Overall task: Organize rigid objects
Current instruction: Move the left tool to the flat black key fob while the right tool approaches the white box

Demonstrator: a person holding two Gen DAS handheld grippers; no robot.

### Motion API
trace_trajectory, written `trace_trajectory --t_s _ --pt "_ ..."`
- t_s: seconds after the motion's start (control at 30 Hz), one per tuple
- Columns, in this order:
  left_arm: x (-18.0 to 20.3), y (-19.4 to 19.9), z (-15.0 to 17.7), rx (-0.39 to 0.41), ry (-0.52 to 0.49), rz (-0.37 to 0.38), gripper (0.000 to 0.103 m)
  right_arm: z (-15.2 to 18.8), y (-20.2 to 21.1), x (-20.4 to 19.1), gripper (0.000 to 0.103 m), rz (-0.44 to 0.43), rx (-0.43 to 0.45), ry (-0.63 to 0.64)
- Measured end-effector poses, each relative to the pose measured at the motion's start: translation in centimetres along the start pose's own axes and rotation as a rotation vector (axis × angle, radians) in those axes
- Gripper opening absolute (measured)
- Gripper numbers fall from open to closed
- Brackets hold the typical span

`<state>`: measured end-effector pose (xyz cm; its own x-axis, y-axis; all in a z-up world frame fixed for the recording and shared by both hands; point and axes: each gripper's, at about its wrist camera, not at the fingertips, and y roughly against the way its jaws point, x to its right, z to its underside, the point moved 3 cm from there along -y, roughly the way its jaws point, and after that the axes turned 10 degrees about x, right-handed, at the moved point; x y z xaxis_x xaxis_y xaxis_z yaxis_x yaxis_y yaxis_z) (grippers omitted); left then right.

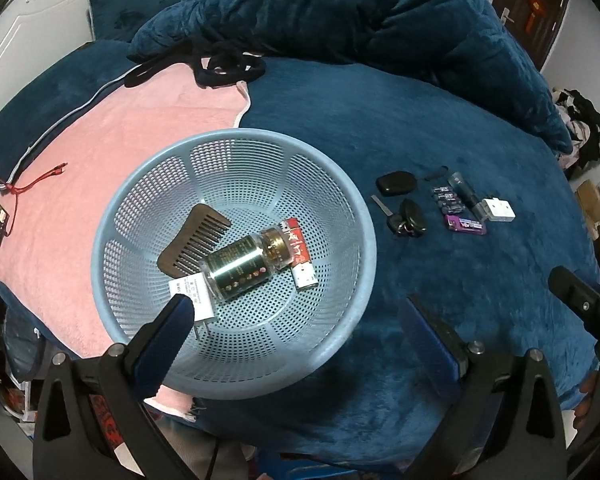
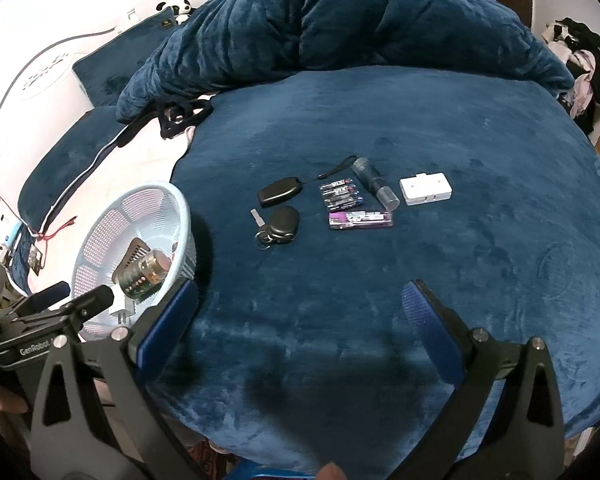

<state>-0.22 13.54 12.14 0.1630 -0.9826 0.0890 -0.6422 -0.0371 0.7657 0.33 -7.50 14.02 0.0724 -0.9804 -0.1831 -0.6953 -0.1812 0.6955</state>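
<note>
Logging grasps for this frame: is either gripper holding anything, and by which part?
Nothing is held. The left gripper is open over the basket; the right gripper is open over the blanket.

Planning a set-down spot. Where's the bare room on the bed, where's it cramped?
Free: blue blanket right of the white box, and the near strip between both open grippers and the keys. Crowded: the row from black fob to box, and the basket floor.

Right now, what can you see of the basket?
The basket is a round, pale blue, perforated plastic bowl standing upright on the bed, partly on the pink towel. Inside lie a comb, a jar on its side, a red-white box and a white plug. Neither tool touches it.
</note>
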Motion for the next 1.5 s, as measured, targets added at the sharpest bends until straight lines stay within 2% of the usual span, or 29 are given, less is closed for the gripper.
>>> trace_trajectory --t_s 0.43,0.8,1.13,1.37,1.5 --pt "1.9 -0.9 -0.4 -0.011 -0.026 0.001 0.103 0.3 -1.0 3.6 0.103 0.013 -0.019 -0.046" --pt "5.9 -2.9 -1.2 -0.014 -0.107 -0.008 0.103 0.6 -2.8 8.5 0.103 0.038 -0.042 -0.117" --pt "12.0 -6.6 -3.4 -0.018 -0.213 0.036 0.103 -1.5 -5.4 11.7 0.103 0.051 -0.035 -0.148" --pt "13.8 -11.0 -5.7 -0.046 -0.217 0.052 0.102 -3.1 -8.5 13.9 0.103 0.063 -0.047 -0.175" --pt "15.1 -13.8 -7.2 -0.049 -0.256 0.062 0.102 -3.9 -10.0 14.6 0.103 0.047 -0.030 -0.167"
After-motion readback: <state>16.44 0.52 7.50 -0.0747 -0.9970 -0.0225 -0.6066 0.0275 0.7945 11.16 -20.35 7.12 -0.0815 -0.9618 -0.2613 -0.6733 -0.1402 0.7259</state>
